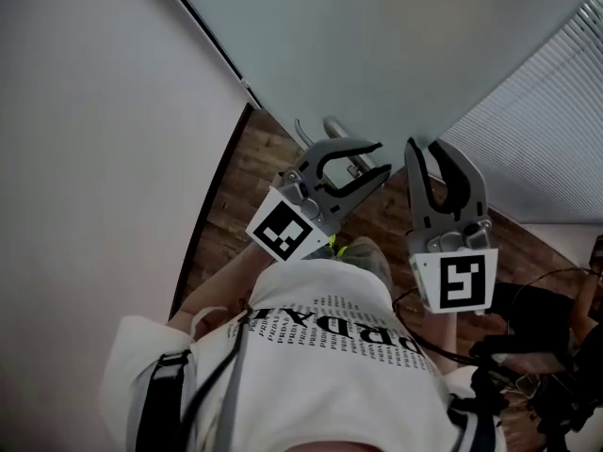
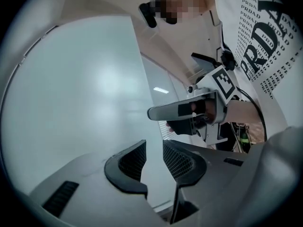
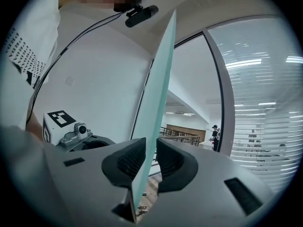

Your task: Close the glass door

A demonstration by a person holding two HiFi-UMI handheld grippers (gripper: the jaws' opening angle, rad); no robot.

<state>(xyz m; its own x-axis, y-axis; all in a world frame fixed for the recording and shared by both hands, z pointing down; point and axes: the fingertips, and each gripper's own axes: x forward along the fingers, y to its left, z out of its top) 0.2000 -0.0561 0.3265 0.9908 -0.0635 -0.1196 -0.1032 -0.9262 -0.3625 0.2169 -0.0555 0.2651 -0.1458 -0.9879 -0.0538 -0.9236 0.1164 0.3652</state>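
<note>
Right gripper (image 1: 424, 149): fingers closed onto the free edge of the tall, frosted, pale greenish glass door (image 1: 377, 36); in the right gripper view the pane's thin edge runs up between the two dark ribbed pads (image 3: 128, 161), one pad on each face.

Left gripper (image 1: 380, 158): fingers a narrow gap apart, nothing between them; in the left gripper view they point at the flat face of the glass door, and I can't tell if the tips touch it.

Head view: both grippers are up at the door's lower end, side by side, near each other but not touching, marker cubes facing the person; the left gripper is tilted toward the right one.

The glass door stands ajar; its near edge cuts across the right gripper view, with a grey curved frame post (image 3: 222, 93) well apart to the right of it; white slatted blinds (image 1: 556, 130) lie beyond the door's right edge; plain white wall (image 1: 94, 111) on the left; dark brown wood-plank floor (image 1: 254, 168) under the grippers.
</note>
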